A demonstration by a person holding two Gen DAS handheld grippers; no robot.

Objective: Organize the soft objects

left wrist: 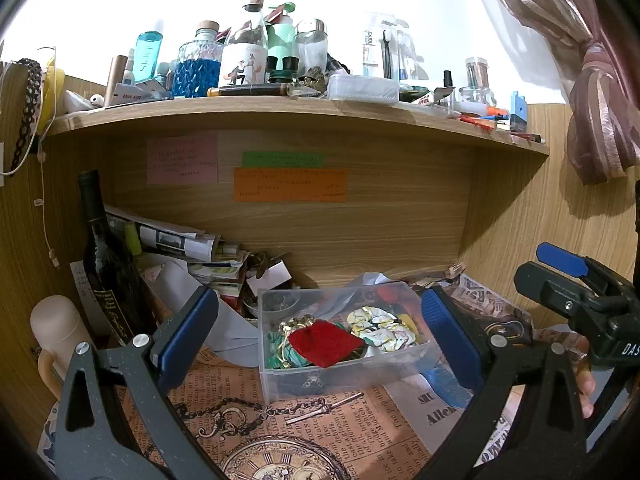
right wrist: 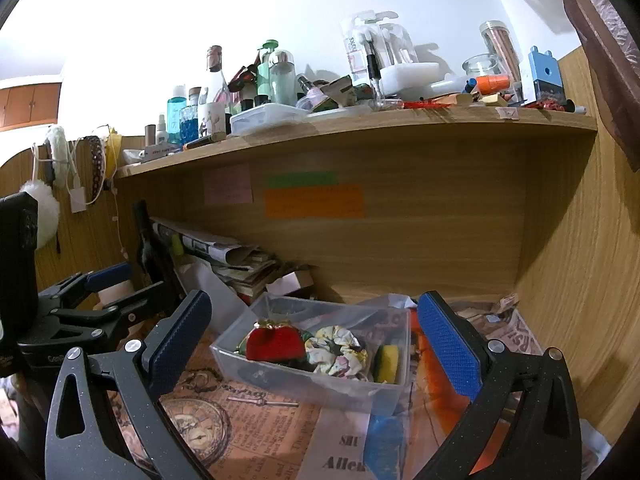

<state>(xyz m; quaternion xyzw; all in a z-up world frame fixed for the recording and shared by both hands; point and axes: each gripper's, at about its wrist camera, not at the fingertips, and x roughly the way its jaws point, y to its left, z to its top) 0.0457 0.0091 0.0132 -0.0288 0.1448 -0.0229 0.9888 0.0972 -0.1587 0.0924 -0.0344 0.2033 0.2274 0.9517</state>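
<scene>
**A:** What are you picking from the clear bin (left wrist: 340,376)?

**B:** The soft pieces are all in it: the red pouch (left wrist: 324,342) at its middle, the floral scrunchie (left wrist: 380,330) touching it, and a yellow sponge (right wrist: 386,362) at the bin's far end. They look light and limp, so pinch the pouch through its bunched middle; its gold clasp may slip.

**A:** And your tools?

**B:** Your left tool (left wrist: 320,332) is spread wide and empty, and so is your right tool (right wrist: 316,344), both facing the bin.

**A:** Around the bin?

**B:** It stands on a bench (right wrist: 256,452) papered with newsprint, papers behind it, a crowded shelf (left wrist: 280,110) above.
</scene>
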